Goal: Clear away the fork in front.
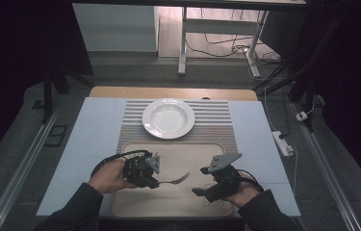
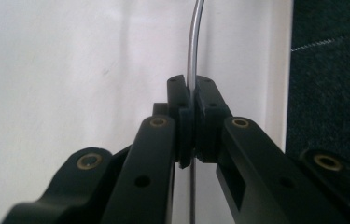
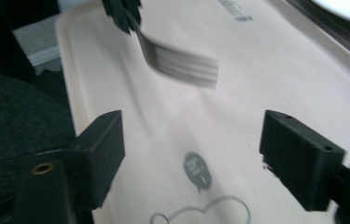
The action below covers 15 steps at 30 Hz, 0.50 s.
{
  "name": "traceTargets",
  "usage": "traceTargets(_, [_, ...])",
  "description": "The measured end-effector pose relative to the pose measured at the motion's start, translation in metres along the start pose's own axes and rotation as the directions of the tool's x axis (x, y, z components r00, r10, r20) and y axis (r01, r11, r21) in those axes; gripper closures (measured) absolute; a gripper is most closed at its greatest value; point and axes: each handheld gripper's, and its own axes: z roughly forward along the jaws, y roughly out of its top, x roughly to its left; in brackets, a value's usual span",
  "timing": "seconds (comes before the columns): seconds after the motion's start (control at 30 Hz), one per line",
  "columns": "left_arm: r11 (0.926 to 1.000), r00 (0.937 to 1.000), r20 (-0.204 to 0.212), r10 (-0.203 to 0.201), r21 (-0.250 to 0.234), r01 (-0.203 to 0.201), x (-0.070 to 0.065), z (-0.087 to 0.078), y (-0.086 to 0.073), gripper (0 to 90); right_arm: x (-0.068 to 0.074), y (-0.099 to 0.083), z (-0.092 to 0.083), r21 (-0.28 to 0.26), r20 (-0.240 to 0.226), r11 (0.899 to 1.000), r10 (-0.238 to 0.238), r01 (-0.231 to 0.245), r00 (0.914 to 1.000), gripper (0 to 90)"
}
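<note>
Nearest to the person, two forearms in dark sleeves come in from the bottom of the high view, and each hand carries one claw over a beige tray (image 1: 173, 204).

The left claw (image 1: 152, 183) is closed on the handle of a metal fork (image 1: 174, 179). In the left gripper view, the two black pads press the thin handle (image 2: 192, 56) between them; the handle goes up from the pads and bends a little to the right at the top. In the high view the fork points away from this claw toward the right, with its tines near the middle of the tray, and it looks lifted a little above the tray.

The right claw (image 1: 202, 181) stands wide and holds nothing. Its two jaws are far apart in the right gripper view, and between them I see the tray floor (image 3: 266, 74) with a small round print and a cloud-shaped line drawing. The fork head (image 3: 182, 63) lies farther off from these jaws, blurred, and does not touch them. In the high view this claw is near the fork tines, just to the right of them, with a gap between.

Behind the tray, a striped placemat (image 1: 216, 120) lies on the pale surface (image 1: 91, 130). On the placemat stands a white deep plate (image 1: 168, 118). It is well apart from both claws and from the fork.
</note>
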Motion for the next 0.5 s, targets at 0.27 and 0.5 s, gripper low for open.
traceTargets(0.27, [0.9904,0.9893,-0.049,-0.137,-0.023,0.136,0.003,-0.005,-0.008,86.6,-0.002,-0.006,-0.004,-0.002,0.1,1.0,0.011,-0.011,0.9949,3.7])
traceTargets(0.5, [0.971,0.9667,-0.094,-0.238,-0.041,0.235,0.005,-0.01,-0.015,86.5,-0.001,-0.013,-0.011,-0.032,0.092,0.989,0.144,-0.142,0.9852,0.0])
